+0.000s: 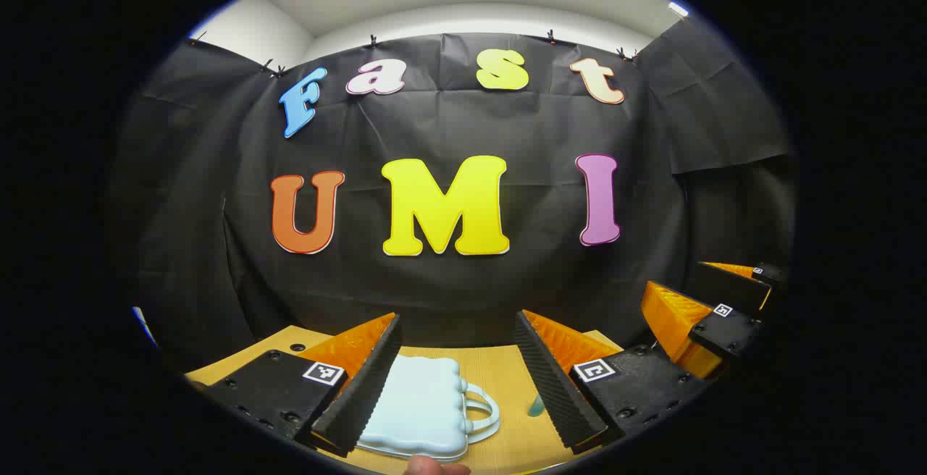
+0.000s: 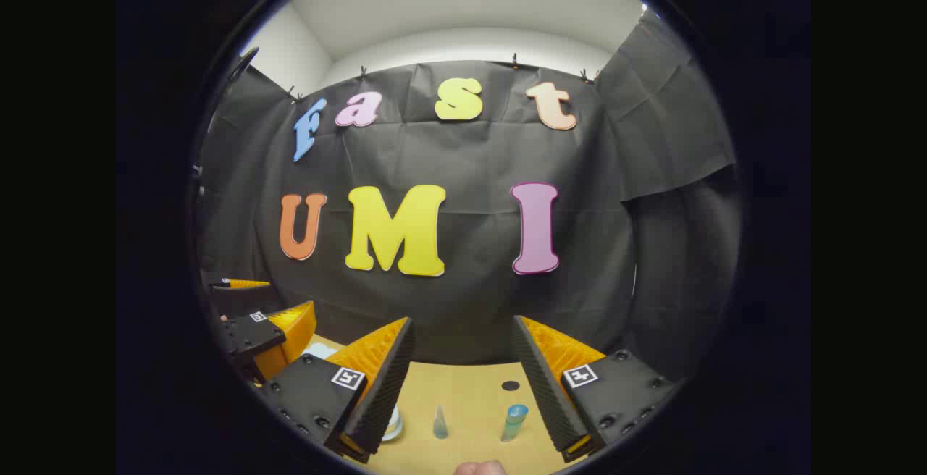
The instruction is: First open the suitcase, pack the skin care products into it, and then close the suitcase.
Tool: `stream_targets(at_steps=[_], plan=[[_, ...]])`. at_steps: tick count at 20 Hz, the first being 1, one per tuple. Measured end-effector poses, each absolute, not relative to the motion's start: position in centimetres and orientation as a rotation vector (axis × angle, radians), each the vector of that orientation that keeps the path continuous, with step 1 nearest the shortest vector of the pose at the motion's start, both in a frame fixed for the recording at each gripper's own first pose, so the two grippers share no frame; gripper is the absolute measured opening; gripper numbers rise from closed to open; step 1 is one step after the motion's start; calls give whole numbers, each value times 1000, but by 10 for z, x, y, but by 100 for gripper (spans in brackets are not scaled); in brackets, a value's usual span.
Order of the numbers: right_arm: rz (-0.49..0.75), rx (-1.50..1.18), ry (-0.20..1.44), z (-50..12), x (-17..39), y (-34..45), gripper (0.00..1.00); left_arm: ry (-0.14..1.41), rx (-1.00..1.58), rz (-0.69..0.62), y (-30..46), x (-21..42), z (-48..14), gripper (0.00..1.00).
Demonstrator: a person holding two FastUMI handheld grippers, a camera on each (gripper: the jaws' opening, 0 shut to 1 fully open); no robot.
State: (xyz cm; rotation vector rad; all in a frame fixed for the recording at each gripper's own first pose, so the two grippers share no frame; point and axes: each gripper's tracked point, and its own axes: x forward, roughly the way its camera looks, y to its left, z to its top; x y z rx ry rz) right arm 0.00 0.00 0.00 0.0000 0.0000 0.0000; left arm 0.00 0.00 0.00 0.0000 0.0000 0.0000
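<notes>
Closed pale-blue suitcase, seemingly light and rigid, ahead between the spread left gripper fingers; its handle offers purchase.

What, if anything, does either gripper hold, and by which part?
Nothing is held. The left gripper hangs open above the closed light blue suitcase; the right gripper is open above the skin care bottles.

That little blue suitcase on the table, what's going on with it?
A person holds two orange-fingered grippers above a wooden table. The left gripper, open, hovers over the pale blue suitcase, which lies closed. The right gripper, also open, faces small skin care bottles waiting on the table. Nothing is packed yet.
</notes>
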Motion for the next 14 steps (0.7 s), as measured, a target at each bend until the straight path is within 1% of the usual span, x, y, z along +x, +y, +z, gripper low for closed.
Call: stream_targets(at_steps=[5,14], plan=[[24,-24,-4,0,0,6,81,-10,0,-16,-7,3,0,99],[14,-19,14,-8,2,1,81,9,11,-27,-9,3,-11,99]])
